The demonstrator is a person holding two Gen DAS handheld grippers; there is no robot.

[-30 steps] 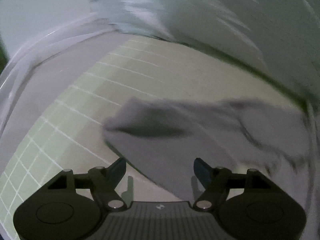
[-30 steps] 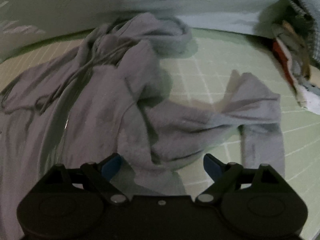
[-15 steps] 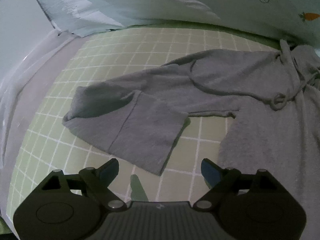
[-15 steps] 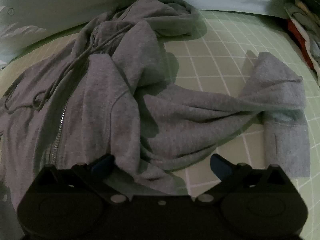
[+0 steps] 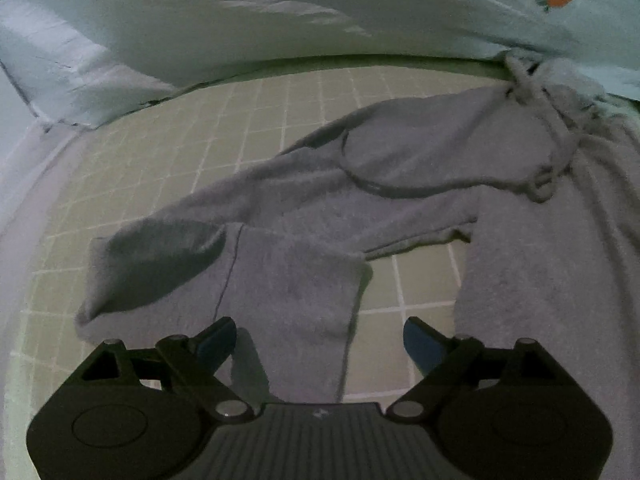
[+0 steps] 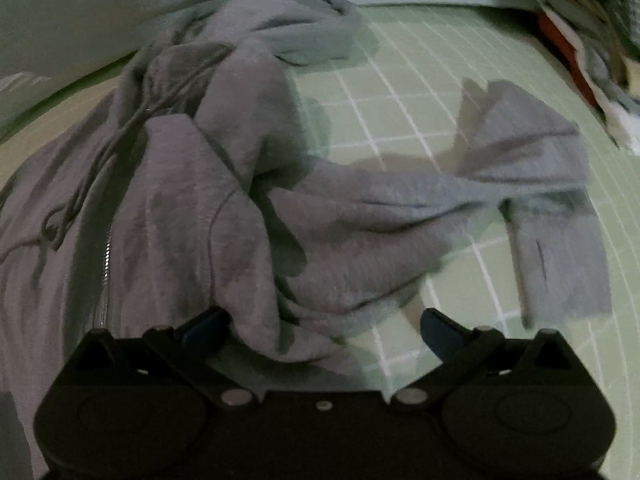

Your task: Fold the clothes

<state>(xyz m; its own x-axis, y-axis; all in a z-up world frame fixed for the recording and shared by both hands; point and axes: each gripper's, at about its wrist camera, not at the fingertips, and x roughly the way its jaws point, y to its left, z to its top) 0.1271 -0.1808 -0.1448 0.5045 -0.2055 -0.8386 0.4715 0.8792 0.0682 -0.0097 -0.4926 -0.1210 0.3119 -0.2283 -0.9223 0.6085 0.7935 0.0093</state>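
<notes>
A grey zip hoodie [image 5: 400, 184] lies spread and rumpled on a green grid mat [image 5: 248, 128]. In the left wrist view its left sleeve [image 5: 288, 280] runs toward me, the cuff end folded. My left gripper [image 5: 320, 338] is open and empty, hovering just above that cuff. In the right wrist view the hoodie body [image 6: 180, 208] with its zipper [image 6: 105, 280] is bunched, and the right sleeve [image 6: 520, 200] runs to the right with a kinked cuff. My right gripper [image 6: 324, 330] is open and empty over the bunched cloth near the armpit.
A pale blue sheet with a carrot print [image 5: 556, 0] lies along the mat's far edge. A pile of other clothes [image 6: 592, 48] sits at the far right of the mat. The mat's left edge meets a white cover [image 5: 24, 184].
The left gripper swung right, then moved closer over the left sleeve's cuff. The right gripper shifted slightly over the hoodie. Both stayed open; the hoodie has not moved.
</notes>
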